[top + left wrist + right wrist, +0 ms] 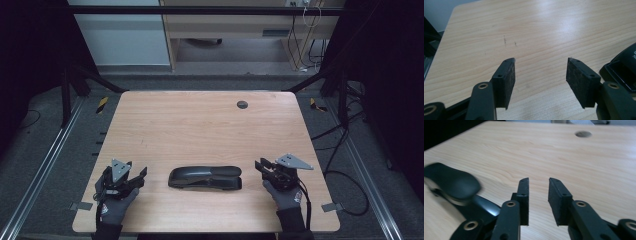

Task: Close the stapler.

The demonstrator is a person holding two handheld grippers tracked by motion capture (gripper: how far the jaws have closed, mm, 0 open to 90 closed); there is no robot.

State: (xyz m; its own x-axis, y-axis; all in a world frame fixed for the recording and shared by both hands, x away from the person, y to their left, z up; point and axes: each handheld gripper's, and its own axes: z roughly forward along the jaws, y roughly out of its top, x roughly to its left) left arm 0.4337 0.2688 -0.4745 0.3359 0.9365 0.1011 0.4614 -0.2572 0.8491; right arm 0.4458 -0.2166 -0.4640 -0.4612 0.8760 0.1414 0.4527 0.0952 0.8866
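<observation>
Black stapler (pixel 205 177) lay free on the surface (pixel 200 125); each hand-held gripper, left (pixel 134 178) and right (pixel 261 166), stood open, empty; a careless sideways approach could shove it.

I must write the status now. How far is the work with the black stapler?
The black stapler lies flat on the table between both grippers, apparently set down. The left gripper and right gripper have open, empty jaws beside it. Nothing is in hand; what remains cannot be told.
</observation>
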